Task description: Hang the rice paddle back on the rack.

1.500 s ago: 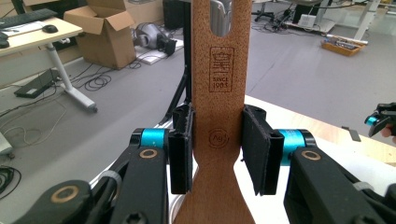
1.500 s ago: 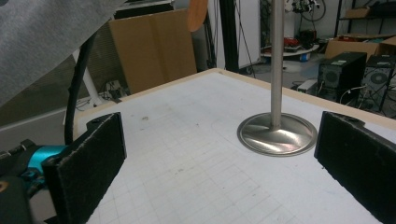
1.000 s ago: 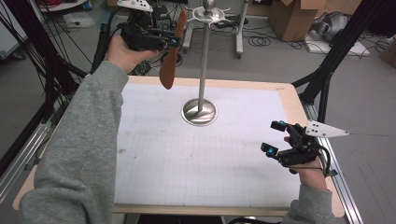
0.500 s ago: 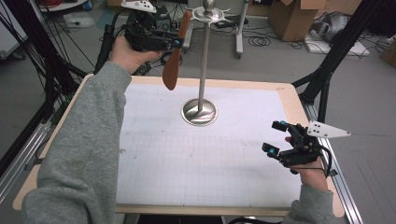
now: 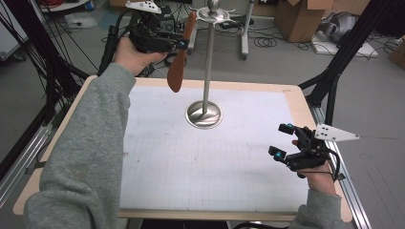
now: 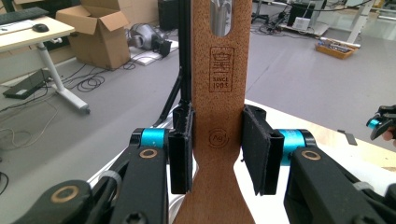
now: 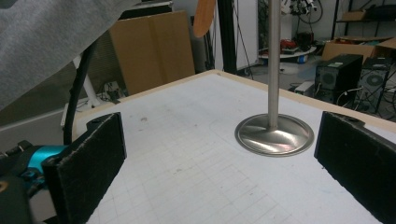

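The left gripper (image 6: 217,158) was clamped on the flat handle of a wooden spatula (image 6: 218,116), its black pads pressed against both edges of the narrow neck just below a burned-in maker's stamp and above the point where the wood widened. In the high view, the same gripper (image 5: 181,45) was held raised beyond the far left corner of the table (image 5: 291,90), the left arm stretched forward in a grey sleeve (image 5: 90,157), the hand (image 5: 131,55) wrapped around the gripper's body from below. The spatula (image 5: 179,59) hung tilted there, blade end down and clear of the table, its upper end close beside the hooked top of a metal utensil stand (image 5: 206,71). The slot in the handle's top showed the stand's metal behind it in the left gripper view.

The right gripper (image 5: 282,140) sat low at the near right of the table, its jaws spread wide with nothing between them, pointing toward the stand, the right hand (image 5: 317,174) gripping it from behind. In the right gripper view, the two pads (image 7: 88,163) framed the gridded mat (image 7: 187,177) and the stand's round base (image 7: 274,135), which stood well apart from them on the table.
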Available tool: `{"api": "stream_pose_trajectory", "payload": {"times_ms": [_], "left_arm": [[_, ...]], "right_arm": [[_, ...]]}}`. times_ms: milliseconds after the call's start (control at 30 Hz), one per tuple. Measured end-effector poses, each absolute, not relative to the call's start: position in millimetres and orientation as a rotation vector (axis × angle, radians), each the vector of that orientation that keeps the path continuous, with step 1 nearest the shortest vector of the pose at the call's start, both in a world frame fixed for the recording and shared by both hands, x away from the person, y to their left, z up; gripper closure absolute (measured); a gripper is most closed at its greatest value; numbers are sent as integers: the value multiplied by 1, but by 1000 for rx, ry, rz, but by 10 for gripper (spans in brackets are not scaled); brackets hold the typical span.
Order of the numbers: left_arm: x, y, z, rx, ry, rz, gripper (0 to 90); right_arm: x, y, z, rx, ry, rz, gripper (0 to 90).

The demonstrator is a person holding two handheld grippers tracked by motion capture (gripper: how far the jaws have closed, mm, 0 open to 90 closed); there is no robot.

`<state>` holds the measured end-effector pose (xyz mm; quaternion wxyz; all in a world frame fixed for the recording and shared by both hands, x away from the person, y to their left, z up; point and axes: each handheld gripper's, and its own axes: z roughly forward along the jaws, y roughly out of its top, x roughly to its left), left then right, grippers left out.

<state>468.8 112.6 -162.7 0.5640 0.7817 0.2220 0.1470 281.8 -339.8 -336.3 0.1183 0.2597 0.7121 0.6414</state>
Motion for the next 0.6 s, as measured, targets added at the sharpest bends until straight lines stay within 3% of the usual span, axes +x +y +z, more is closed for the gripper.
{"api": "stream_pose_trajectory", "payload": {"times_ms": [600], "left_arm": [[471, 101, -168, 1840, 560, 329, 650]], "right_arm": [[282, -340, -337, 770, 2085, 1876, 7]]}}
